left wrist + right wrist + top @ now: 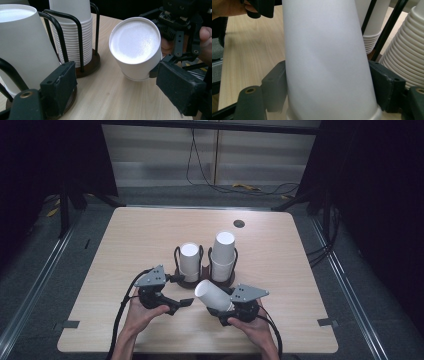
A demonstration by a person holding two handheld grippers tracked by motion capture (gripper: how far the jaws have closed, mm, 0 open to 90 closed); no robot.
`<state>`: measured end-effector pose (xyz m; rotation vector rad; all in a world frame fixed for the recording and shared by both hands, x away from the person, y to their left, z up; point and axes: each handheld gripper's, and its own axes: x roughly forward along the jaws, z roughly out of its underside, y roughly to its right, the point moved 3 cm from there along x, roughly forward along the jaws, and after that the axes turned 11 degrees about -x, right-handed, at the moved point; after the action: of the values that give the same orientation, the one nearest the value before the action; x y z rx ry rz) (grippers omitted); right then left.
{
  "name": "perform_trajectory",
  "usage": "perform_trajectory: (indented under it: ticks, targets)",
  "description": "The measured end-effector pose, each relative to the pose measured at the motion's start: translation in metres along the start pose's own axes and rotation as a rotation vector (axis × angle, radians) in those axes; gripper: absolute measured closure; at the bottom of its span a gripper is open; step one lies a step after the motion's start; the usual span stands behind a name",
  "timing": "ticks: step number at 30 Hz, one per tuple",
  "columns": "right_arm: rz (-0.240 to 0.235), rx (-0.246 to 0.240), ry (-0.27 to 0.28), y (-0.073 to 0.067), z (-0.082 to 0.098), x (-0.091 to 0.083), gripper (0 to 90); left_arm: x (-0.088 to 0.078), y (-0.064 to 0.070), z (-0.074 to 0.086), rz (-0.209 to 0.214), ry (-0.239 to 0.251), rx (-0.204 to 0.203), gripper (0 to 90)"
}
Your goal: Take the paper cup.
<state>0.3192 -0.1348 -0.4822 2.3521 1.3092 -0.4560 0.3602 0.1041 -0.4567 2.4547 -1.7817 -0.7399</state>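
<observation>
A single white paper cup [214,296] lies tilted in my right gripper [227,309], which is shut on its wall near the rim. Its closed base faces up and left. In the right gripper view the cup [327,62] sits between both pads [274,87]. My left gripper [182,304] stands open just left of it; in its own view the cup's base [136,47] lies between the spread jaws of the gripper [118,87], touching neither. Behind stand two stacks of upside-down cups, a shorter left stack [189,260] and a taller right stack [223,251], in black wire holders.
The wire holders rest on dark round bases [190,281] in the middle of the wooden table [130,240]. A round grommet hole [239,223] lies at the back. Cables [260,187] trail over the floor beyond the far edge.
</observation>
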Motion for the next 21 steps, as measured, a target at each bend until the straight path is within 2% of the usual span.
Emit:
perform_trajectory:
  ticks: [4,5,12,19,21]
  targets:
    - [-0.012,-0.024,-0.032,0.0017,-0.0041,0.0006,24.1,-0.0004,-0.0001,0.0002,-0.022,0.000,0.008,18.3]
    - [-0.012,-0.024,-0.041,0.0020,-0.0045,0.0004,24.1,-0.0001,0.0001,0.0004,-0.010,-0.004,0.008,18.4]
    - [-0.038,-0.044,-0.081,0.0029,-0.0095,0.0020,24.1,0.0025,0.0012,0.0012,0.002,-0.040,0.018,17.0]
    - [-0.053,-0.056,-0.112,0.0044,-0.0104,0.0034,24.2,0.0040,0.0006,0.0026,-0.023,-0.074,0.025,16.3]
    - [-0.065,-0.056,-0.123,0.0042,-0.0109,0.0035,24.2,0.0038,0.0004,0.0021,-0.012,-0.071,0.020,16.5]
